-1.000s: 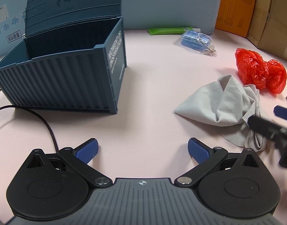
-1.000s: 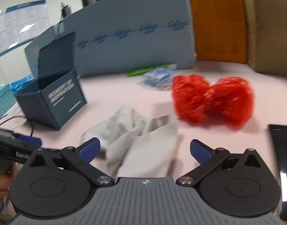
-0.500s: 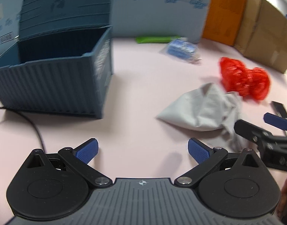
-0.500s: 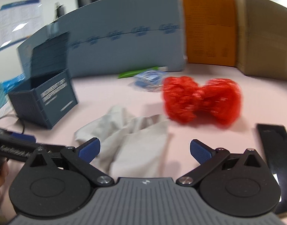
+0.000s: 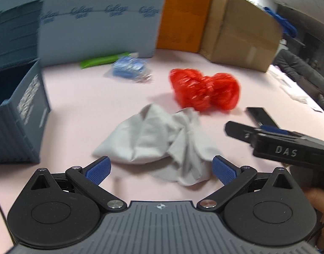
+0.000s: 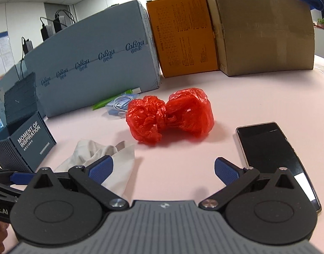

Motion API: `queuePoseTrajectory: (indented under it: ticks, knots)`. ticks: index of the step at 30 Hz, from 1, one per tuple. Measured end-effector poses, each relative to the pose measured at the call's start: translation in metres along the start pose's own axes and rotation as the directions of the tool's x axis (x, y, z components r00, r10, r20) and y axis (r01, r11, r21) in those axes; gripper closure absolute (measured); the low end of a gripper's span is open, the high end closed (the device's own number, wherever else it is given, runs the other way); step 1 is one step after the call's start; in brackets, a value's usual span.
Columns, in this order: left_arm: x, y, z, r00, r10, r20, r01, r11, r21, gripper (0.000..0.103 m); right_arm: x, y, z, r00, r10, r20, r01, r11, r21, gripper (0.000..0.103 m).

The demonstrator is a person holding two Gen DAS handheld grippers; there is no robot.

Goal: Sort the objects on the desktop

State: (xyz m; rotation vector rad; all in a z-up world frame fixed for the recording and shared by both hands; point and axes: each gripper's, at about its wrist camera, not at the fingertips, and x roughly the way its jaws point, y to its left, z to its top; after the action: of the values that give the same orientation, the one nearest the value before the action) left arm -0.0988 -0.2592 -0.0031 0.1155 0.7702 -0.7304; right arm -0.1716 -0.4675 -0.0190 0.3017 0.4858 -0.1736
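A crumpled grey cloth (image 5: 159, 135) lies on the pink table just ahead of my left gripper (image 5: 160, 169), which is open and empty. The cloth also shows in the right wrist view (image 6: 102, 154) at the left finger. A knotted red plastic bag (image 6: 170, 114) lies ahead of my right gripper (image 6: 164, 167), which is open and empty; the bag is blurred in the left wrist view (image 5: 204, 91). A black phone (image 6: 274, 152) lies flat at the right. A dark blue open storage box (image 6: 24, 144) stands at the left (image 5: 15, 110).
A blue packet with a cable (image 5: 130, 69) and a green tube (image 5: 102, 61) lie near the back. A light blue carton (image 6: 94, 63), an orange box (image 6: 183, 33) and a brown cardboard box (image 6: 265, 29) wall off the back. The right gripper's body (image 5: 288, 148) reaches in beside the cloth.
My left gripper has swung right, away from the blue box, and now faces the cloth and red bag. My right gripper has shifted right, bringing the phone into fuller view. Both stay open.
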Motion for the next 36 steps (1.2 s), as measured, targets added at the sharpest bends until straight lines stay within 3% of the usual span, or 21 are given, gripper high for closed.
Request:
queuePoseTrajectory:
  ticks: [3, 6, 10, 14, 19, 31, 36]
  knots:
    - [0.004, -0.009, 0.005, 0.999, -0.043, 0.015, 0.043, 0.999, 0.025, 0.001, -0.004, -0.006, 0.001, 0.999, 0.014, 0.029, -0.015, 0.999, 0.034, 0.0]
    - [0.014, -0.021, 0.008, 0.999, -0.038, 0.005, 0.038, 0.997, 0.071, 0.001, -0.006, -0.011, 0.003, 0.998, 0.01, 0.054, -0.014, 0.997, 0.073, 0.0]
    - [0.028, -0.032, 0.007, 0.998, 0.059, -0.022, -0.055, 0.989, 0.136, 0.001, -0.003, -0.017, 0.002, 0.999, 0.013, 0.038, -0.017, 0.995, 0.101, 0.0]
    - [0.037, -0.029, 0.004, 0.979, 0.199, -0.038, -0.189, 0.965, 0.183, 0.001, -0.001, -0.018, 0.001, 0.999, 0.018, 0.03, -0.021, 0.994, 0.11, 0.0]
    - [0.035, -0.01, 0.003, 0.97, 0.237, -0.058, -0.228, 0.965, 0.128, 0.001, 0.005, -0.017, 0.001, 1.0, 0.016, 0.011, -0.017, 0.994, 0.105, 0.0]
    - [0.026, 0.028, 0.0, 0.937, 0.341, -0.072, -0.339, 0.94, 0.034, 0.001, 0.026, 0.025, -0.003, 0.993, 0.038, -0.115, -0.056, 0.986, -0.157, 0.0]
    - [0.015, 0.037, -0.002, 0.943, 0.327, -0.061, -0.328, 0.945, -0.004, 0.001, 0.027, 0.039, -0.006, 0.995, 0.007, -0.095, -0.03, 0.97, -0.241, 0.0]
